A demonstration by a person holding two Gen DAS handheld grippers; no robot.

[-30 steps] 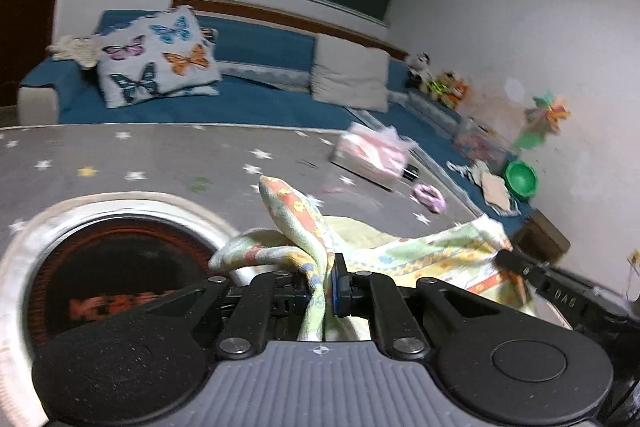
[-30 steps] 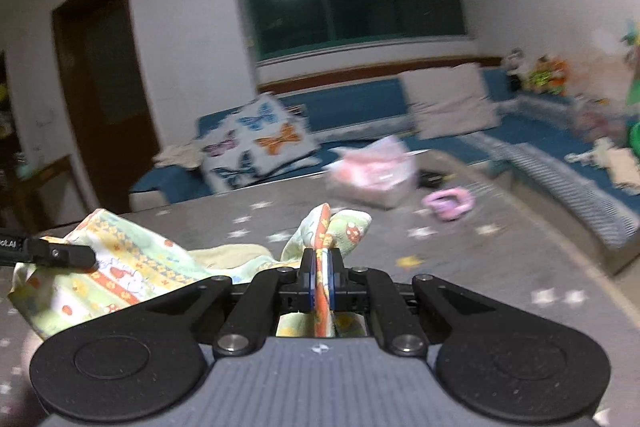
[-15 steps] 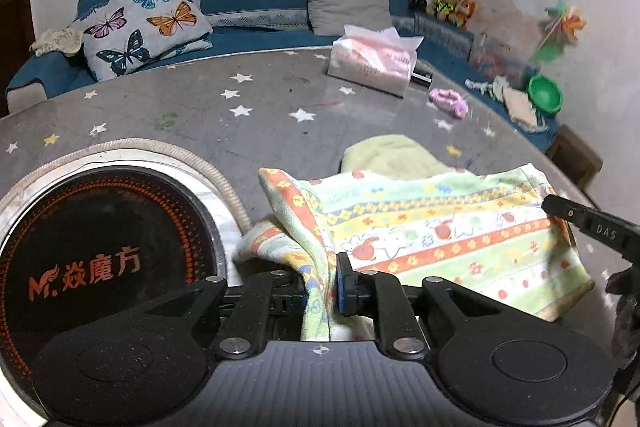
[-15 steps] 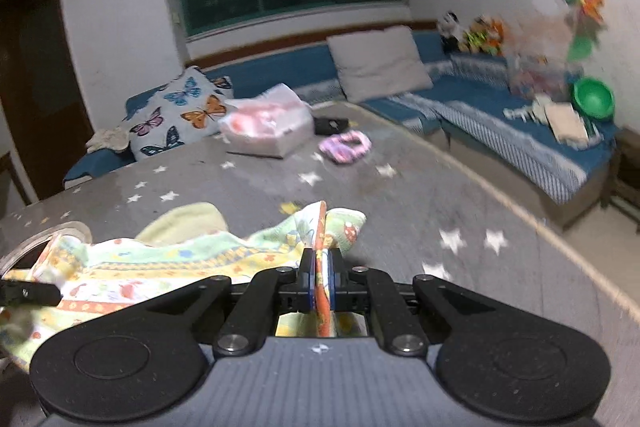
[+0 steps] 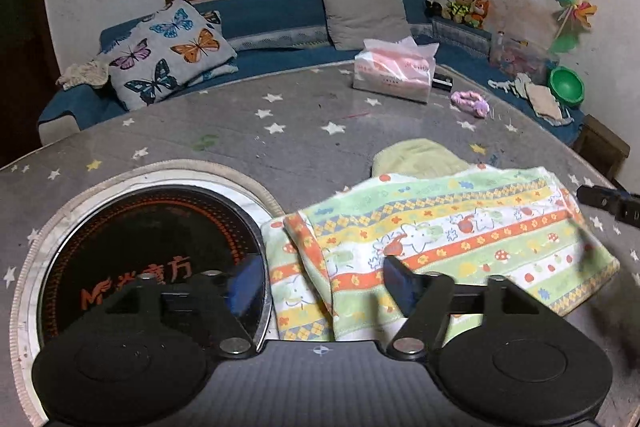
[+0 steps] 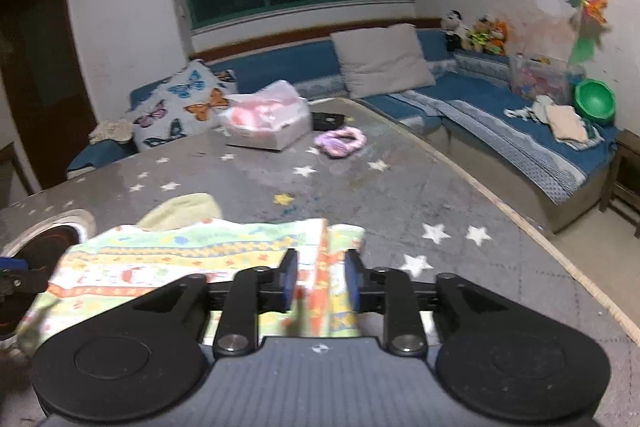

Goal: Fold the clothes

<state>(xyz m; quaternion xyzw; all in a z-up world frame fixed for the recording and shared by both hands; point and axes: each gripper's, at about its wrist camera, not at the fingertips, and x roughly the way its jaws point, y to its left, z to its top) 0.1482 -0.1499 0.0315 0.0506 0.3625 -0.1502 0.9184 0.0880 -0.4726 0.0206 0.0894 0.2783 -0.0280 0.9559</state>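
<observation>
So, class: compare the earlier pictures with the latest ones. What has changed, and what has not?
Both the left gripper and right gripper opened, letting go of the patterned cloth, which now lies folded flat on the table. The tissue box and pink ring stayed put.

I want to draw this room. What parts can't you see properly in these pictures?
- Near edge of the striped cloth: left wrist view, hidden behind the left gripper.
- Yellow cloth: right wrist view, mostly under the striped cloth.
- Burner: right wrist view, cut off by the left edge.
- Toys in the clear box: blurred.
</observation>
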